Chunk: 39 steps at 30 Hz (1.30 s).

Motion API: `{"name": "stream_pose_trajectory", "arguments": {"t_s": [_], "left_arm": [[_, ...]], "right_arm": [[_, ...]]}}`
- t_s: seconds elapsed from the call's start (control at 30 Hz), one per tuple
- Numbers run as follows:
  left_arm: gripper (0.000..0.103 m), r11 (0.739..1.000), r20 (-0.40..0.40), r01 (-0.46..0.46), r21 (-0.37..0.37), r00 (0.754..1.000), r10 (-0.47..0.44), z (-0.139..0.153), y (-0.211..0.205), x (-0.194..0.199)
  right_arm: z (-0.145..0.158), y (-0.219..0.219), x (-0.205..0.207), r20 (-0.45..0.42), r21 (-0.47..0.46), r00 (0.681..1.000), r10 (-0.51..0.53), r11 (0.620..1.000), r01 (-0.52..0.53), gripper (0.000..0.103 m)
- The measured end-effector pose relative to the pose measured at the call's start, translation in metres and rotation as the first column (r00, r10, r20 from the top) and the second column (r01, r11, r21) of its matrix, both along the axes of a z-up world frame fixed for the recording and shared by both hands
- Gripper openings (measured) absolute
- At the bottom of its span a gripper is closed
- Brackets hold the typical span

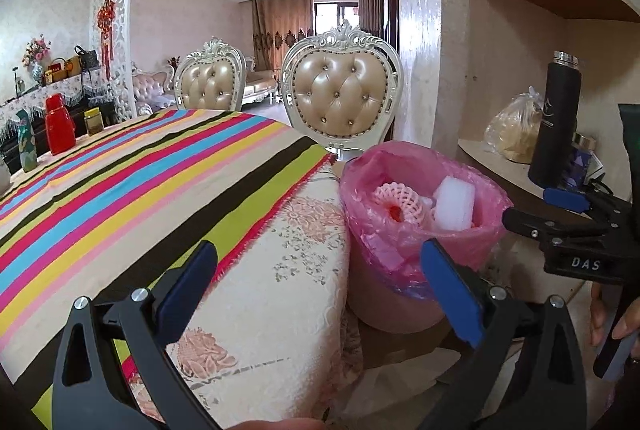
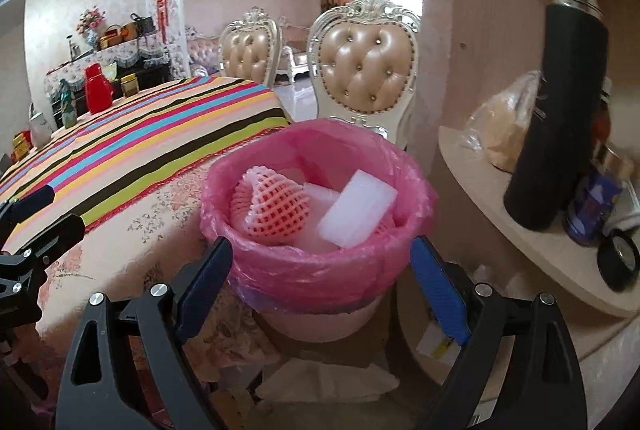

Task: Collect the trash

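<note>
A bin lined with a pink bag (image 2: 320,270) stands beside the table's corner; it also shows in the left wrist view (image 1: 472,242). In it lie a pink foam fruit net (image 2: 272,206) and a white foam block (image 2: 356,210), also in the left wrist view as the net (image 1: 396,202) and the block (image 1: 454,206). My right gripper (image 2: 322,262) is open and empty, just in front of the bin. My left gripper (image 1: 320,270) is open and empty over the table's corner, left of the bin. The right gripper (image 1: 532,214) shows at the right of the left wrist view.
The table (image 1: 280,270) has a striped cloth (image 1: 140,182), with a red flask (image 1: 59,130) and jars at its far end. Two padded chairs (image 1: 340,94) stand behind. A curved shelf (image 2: 500,198) on the right holds a black flask (image 2: 556,110) and a bagged item (image 2: 504,126).
</note>
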<state>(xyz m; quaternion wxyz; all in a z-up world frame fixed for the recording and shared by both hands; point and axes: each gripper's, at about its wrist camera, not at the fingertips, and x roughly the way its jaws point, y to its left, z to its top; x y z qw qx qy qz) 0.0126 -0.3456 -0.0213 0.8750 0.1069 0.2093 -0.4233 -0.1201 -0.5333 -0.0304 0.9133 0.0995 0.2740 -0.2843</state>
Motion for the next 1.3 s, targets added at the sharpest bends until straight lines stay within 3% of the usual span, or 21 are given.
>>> {"name": "stream_pose_trajectory", "arguments": {"t_s": [0.6, 1.3], "left_arm": [[0.098, 0.997, -0.022, 0.077, 0.007, 0.997, -0.077, -0.005, 0.005, -0.005], [0.098, 0.996, -0.022, 0.093, 0.003, 0.995, -0.093, -0.005, 0.010, -0.005]], "right_arm": [[0.008, 0.013, -0.019, 0.010, 0.000, 0.997, -0.075, 0.997, 0.075, 0.085], [0.014, 0.028, -0.013, -0.011, -0.020, 0.998, -0.062, 0.998, 0.062, 0.085]]}}
